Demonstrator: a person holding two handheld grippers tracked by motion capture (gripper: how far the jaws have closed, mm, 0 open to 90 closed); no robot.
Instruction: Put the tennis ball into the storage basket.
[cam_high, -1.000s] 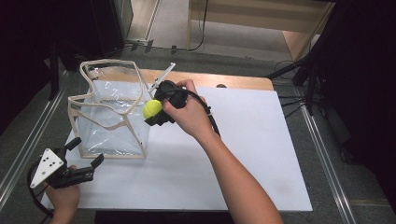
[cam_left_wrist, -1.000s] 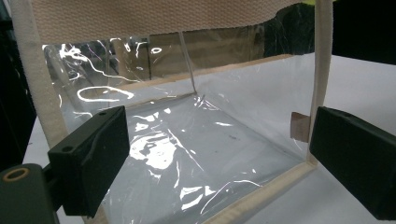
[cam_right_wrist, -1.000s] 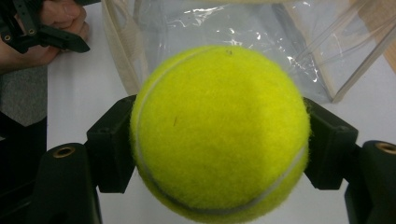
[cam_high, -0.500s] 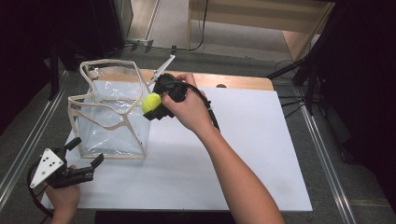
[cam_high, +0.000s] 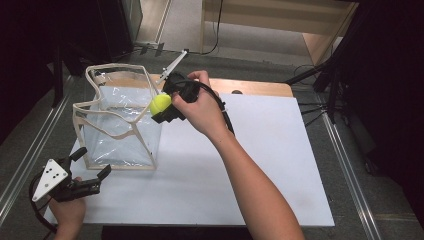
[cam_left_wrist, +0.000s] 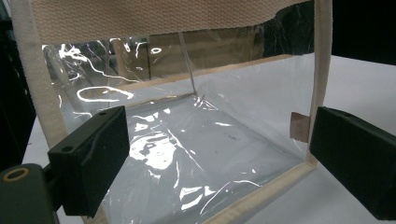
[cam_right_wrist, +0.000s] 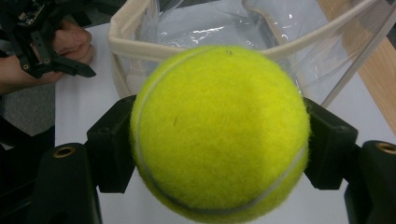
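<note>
The right tongs (cam_high: 162, 107) are clamped on a yellow tennis ball (cam_high: 160, 104), held in the air at the right-hand rim of a clear plastic bag (cam_high: 120, 131) with cream fabric edging that stands open on the white bench (cam_high: 260, 165). In the right gripper view the ball (cam_right_wrist: 219, 133) takes up most of the frame, a black jaw pressed to each side of it, and it hides much of the bag's mouth (cam_right_wrist: 140, 49) behind; whether the ball is over the opening or just beside the rim cannot be told for certain. From above, the person's right hand (cam_high: 197, 107) covers most of the tool, so little more than the ball and a dark jaw edge show. The left tongs (cam_high: 90, 167) are spread wide and hold nothing, low at the bench's near left corner, just short of the bag's front bottom edge. In the left gripper view the two jaws frame the bag's transparent wall (cam_left_wrist: 201, 140), whose glare and wrinkles blur the interior; a small brown tab (cam_left_wrist: 299, 127) sits by the right seam, too unclear to identify. The left hand (cam_high: 67, 215) is cut off by the bottom of the high view.
</note>
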